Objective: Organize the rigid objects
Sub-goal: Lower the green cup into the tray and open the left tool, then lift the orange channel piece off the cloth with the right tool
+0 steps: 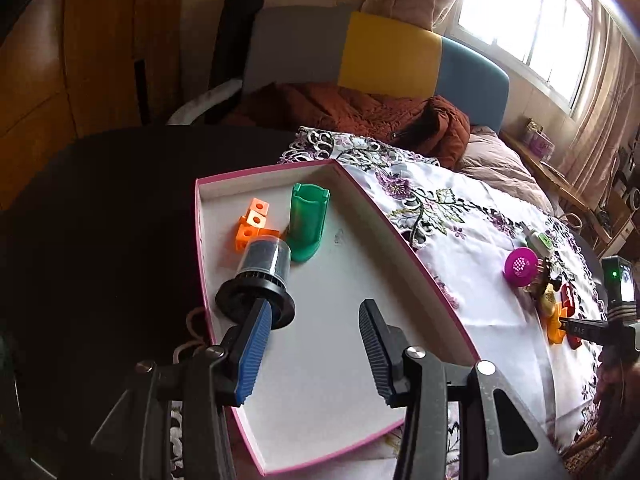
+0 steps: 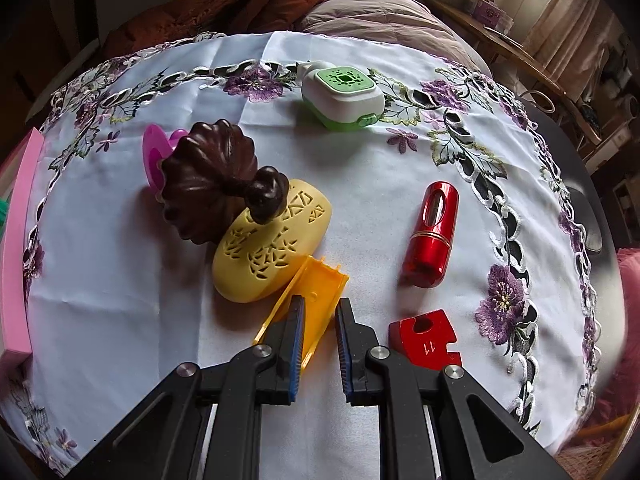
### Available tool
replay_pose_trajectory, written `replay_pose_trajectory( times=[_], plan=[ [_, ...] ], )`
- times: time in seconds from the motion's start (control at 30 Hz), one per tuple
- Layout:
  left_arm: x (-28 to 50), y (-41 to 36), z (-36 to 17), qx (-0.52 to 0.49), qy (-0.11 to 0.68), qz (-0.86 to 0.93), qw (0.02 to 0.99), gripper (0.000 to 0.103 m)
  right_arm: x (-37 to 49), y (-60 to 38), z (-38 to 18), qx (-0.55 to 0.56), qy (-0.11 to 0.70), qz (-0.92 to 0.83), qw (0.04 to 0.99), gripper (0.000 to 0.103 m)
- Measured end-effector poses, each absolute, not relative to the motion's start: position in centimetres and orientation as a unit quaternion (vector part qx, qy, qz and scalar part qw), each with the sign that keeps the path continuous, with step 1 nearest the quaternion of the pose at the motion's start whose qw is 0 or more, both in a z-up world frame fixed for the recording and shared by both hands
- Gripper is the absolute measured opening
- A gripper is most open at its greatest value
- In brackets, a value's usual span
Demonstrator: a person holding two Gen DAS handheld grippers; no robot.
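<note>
A pink-rimmed white tray holds orange cube blocks, a green tube holder and a black-and-clear cylinder lying on its side. My left gripper hovers open over the tray floor with nothing between its fingers; its left fingertip is beside the cylinder's black base. My right gripper has narrow jaws closed on the side wall of a yellow-orange channel piece that rests on the embroidered cloth. In the left wrist view the right gripper is far right.
On the cloth lie a brown carved wooden piece, a cream perforated case, a magenta disc, a green-and-white box, a red cylinder and a red block. A bed lies beyond the table.
</note>
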State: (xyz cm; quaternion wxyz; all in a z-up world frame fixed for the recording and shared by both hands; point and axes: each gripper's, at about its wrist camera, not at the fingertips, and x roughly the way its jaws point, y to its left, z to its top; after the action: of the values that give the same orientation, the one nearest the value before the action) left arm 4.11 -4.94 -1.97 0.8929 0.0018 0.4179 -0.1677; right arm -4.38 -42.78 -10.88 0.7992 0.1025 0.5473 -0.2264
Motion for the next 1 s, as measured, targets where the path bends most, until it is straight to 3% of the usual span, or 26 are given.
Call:
replay_pose_trajectory(
  times=[1.0],
  plan=[
    [2.7,-3.8,-2.9,-0.014,0.441,-0.169,0.881,0.046,-5.0,-37.7,-10.4,0.104,0.552,-0.121,0.819,0.013]
  ],
)
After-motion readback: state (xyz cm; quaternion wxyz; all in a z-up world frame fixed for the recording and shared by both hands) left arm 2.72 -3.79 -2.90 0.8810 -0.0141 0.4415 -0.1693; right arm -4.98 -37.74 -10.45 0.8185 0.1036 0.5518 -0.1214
